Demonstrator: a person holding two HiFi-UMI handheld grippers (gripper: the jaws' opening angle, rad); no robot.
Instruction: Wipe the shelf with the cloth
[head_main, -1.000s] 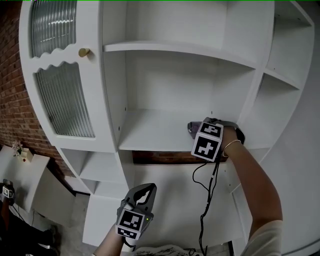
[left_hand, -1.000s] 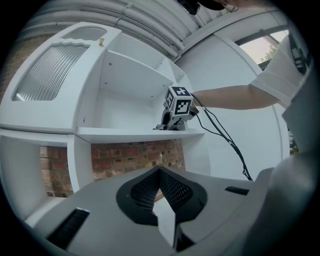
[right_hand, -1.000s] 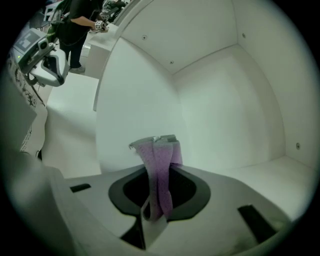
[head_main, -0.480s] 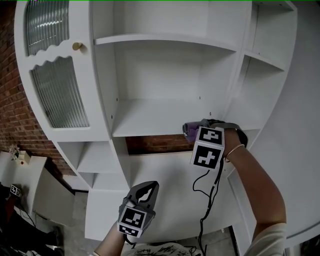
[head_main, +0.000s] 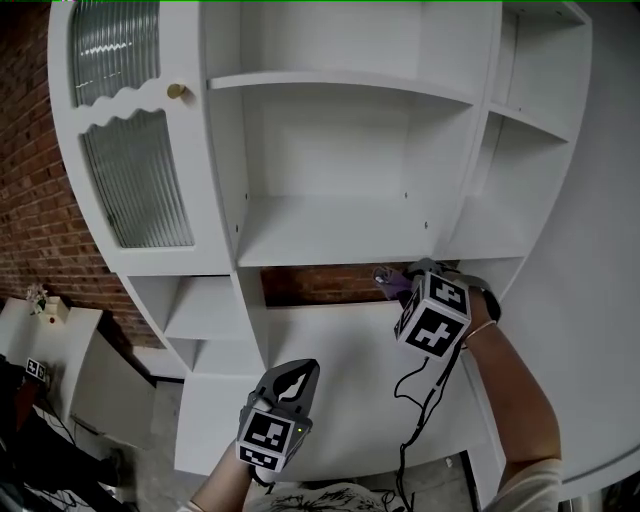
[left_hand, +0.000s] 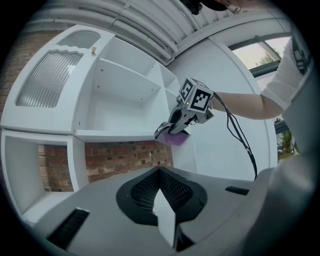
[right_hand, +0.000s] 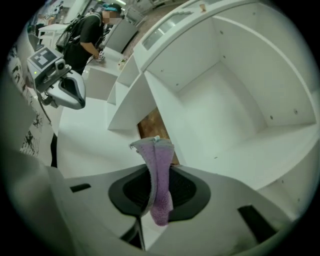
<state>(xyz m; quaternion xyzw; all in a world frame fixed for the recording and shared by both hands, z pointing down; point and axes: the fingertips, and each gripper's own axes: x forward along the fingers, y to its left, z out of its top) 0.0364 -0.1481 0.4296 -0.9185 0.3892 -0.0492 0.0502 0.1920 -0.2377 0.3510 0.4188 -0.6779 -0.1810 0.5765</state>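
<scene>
Cloth: a purple cloth (right_hand: 159, 190) is pinched between the jaws of the right gripper (head_main: 392, 279). It hangs back from the jaw tips in a folded strip.
Right gripper: its jaws are clamped on the cloth. It is raised at arm's length, with its marker cube behind the jaws.
Shelf: the white shelf (head_main: 330, 258) lies straight ahead of the right gripper's jaws. The cloth meets the front lip at the shelf's right end; I cannot tell whether it touches.
Left gripper: the left gripper (head_main: 290, 378) is held low, well below and to the left of the right gripper. Its jaws are together, with nothing between them.
Brick wall: a strip of brick wall (head_main: 320, 285) shows under the shelf, just left of the right gripper's tips.
Cabinet door: a ribbed-glass door with a gold knob (head_main: 177, 91) stands far up and left of both grippers.
Cable: a black cable (head_main: 420, 400) hangs down from the right gripper.
</scene>
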